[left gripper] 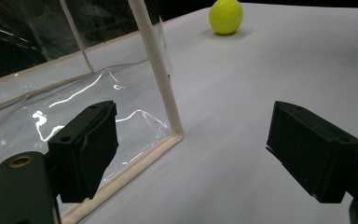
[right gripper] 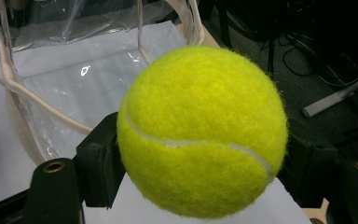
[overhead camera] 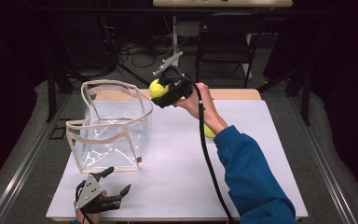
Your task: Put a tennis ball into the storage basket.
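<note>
White table top (overhead camera: 177, 158) on a table with grey carpet floor around it; dark room, cables and a black chair (overhead camera: 223, 42) behind. Right gripper (overhead camera: 161, 91) is raised above the far side of the table, jaws clamped on a yellow tennis ball (overhead camera: 157, 88), one pad on either side of it in the right gripper view (right gripper: 203, 130). It sits just beside the upper rim of the clear plastic bag (overhead camera: 112, 126), at the bag's right far corner. The bag stands open at table left, cream trim edges, nothing seen inside. Left gripper (overhead camera: 116, 182) rests low at the near left table edge, jaws spread wide, holding nothing, near the bag's front corner (left gripper: 175, 133). A second tennis ball (left gripper: 225, 16) lies on the table, well apart from the bag, partly hidden behind the right forearm (overhead camera: 209, 132). Blue sleeve (overhead camera: 251, 177) crosses table right.
</note>
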Demonstrator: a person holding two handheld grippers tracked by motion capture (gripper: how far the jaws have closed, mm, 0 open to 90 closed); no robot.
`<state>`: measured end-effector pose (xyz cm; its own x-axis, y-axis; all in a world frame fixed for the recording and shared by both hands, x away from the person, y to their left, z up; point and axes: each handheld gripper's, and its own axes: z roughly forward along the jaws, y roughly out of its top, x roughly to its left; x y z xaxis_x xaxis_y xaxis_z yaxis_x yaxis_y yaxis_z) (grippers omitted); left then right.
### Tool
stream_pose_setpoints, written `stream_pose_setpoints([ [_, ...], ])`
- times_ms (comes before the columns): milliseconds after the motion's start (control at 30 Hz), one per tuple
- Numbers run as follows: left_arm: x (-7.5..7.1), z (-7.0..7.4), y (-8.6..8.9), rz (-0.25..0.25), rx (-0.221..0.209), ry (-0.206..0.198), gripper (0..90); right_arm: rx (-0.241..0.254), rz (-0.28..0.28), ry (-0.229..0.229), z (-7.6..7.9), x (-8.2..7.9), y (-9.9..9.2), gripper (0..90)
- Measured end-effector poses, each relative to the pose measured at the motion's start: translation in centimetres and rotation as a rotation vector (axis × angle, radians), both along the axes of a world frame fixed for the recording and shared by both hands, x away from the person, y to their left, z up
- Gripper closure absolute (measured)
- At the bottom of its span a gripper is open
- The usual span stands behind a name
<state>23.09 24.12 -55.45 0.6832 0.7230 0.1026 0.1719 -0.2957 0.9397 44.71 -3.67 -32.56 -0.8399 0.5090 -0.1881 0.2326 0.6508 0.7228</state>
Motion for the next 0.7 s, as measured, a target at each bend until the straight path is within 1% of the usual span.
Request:
stream_pose_setpoints([
  [200,-0.1,0.0,0.0,-0.004,0.001,-0.002,15.9,0.006,0.004,-0.005,0.1,-0.1,0.4,26.2],
  [233,-0.1,0.0,0.0,-0.004,0.001,-0.002,15.9,-0.005,0.007,-0.008,0.1,-0.1,0.6,26.2],
  [333,-0.1,0.0,0.0,-0.002,0.0,-0.004,15.9,-0.008,0.012,-0.011,0.2,-0.2,0.8,26.2],
  [567,0.0,0.0,0.0,-0.004,0.0,-0.003,15.9,0.008,0.024,-0.015,0.5,-0.5,1.5,26.2],
  [700,-0.1,0.0,0.0,-0.004,-0.001,-0.004,15.9,0.0,0.03,-0.017,0.5,-0.6,1.9,26.2],
])
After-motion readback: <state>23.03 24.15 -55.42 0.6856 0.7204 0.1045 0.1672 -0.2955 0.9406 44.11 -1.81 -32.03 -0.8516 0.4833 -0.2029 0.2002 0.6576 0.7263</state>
